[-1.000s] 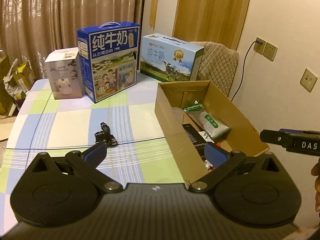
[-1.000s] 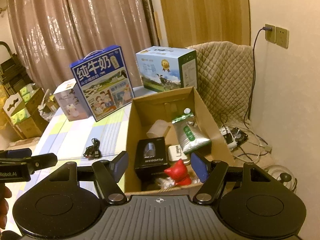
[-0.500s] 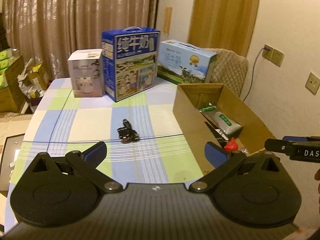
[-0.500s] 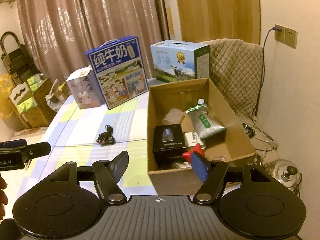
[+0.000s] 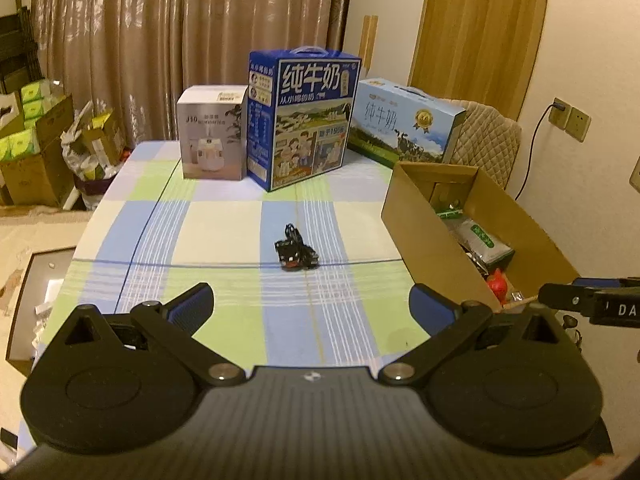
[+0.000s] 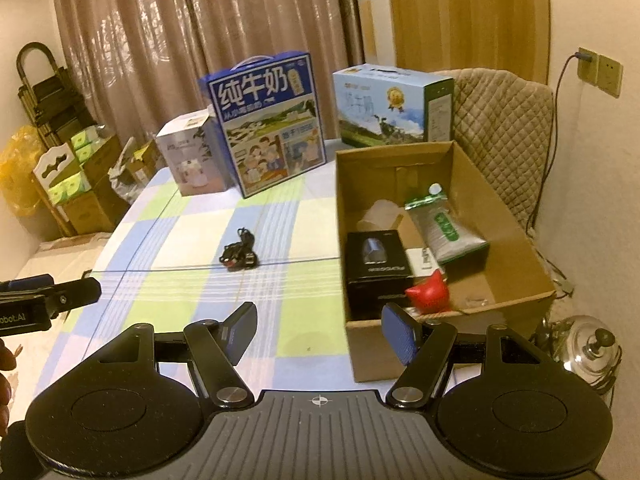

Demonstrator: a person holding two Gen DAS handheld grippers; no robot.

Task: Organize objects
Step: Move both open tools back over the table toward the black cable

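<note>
A coiled black cable (image 5: 296,251) (image 6: 239,256) lies alone on the checked tablecloth (image 5: 224,236) (image 6: 188,240). To its right stands an open cardboard box (image 5: 424,256) (image 6: 536,276) holding a black carton (image 6: 376,268), a green-labelled pouch (image 6: 444,232) (image 5: 480,238) and a red toy (image 6: 428,294) (image 5: 496,282). My left gripper (image 5: 310,308) hangs open and empty over the table's near edge, well short of the cable. My right gripper (image 6: 320,330) is open too, nothing between its fingers, by the box's near left corner.
At the table's far end stand a white carton (image 5: 212,136) (image 6: 188,164), a dark blue milk box (image 5: 304,120) (image 6: 268,124) and a light blue milk box (image 5: 404,120) (image 6: 392,104). A quilted chair (image 6: 504,128) sits behind the box; floor clutter lies left, a kettle (image 6: 592,348) right.
Both grippers have pulled back from the table, so the cable and box look smaller and farther away. Both stayed open and empty.
</note>
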